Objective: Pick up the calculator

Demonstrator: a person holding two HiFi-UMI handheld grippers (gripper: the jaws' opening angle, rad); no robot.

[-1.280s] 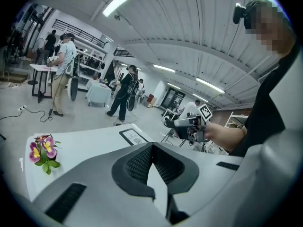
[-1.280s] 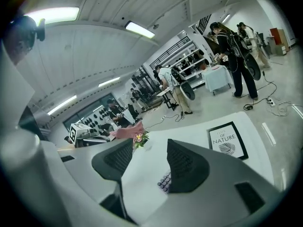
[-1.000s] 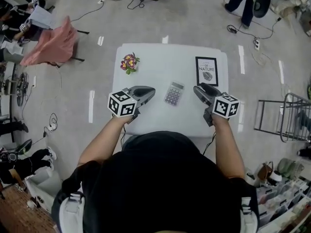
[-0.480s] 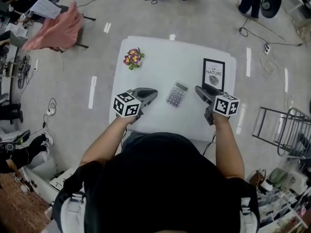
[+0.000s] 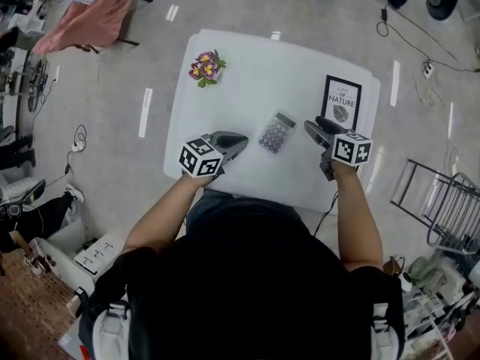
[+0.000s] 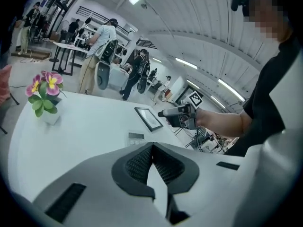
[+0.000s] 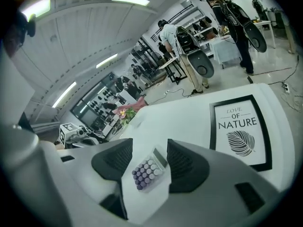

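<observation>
The calculator (image 5: 277,132), grey with purple keys, lies flat near the middle of the white table (image 5: 247,73). My left gripper (image 5: 238,139) hovers to its left with jaws together and nothing held. My right gripper (image 5: 310,127) is just right of it, jaws apart. In the right gripper view the calculator (image 7: 148,171) shows in the gap between the open right gripper's (image 7: 149,146) pads, farther out on the table. In the left gripper view, only the calculator's (image 6: 136,136) top edge peeks over the shut left gripper (image 6: 152,146).
A small pot of pink and yellow flowers (image 5: 205,67) stands at the table's far left. A black-framed print (image 5: 342,103) lies flat at the far right, beyond my right gripper. Cables, a metal rack (image 5: 446,201) and people surround the table.
The head camera has shifted, so the table sits lower and more tilted in view. Both grippers stay on either side of the calculator, and the calculator has not moved.
</observation>
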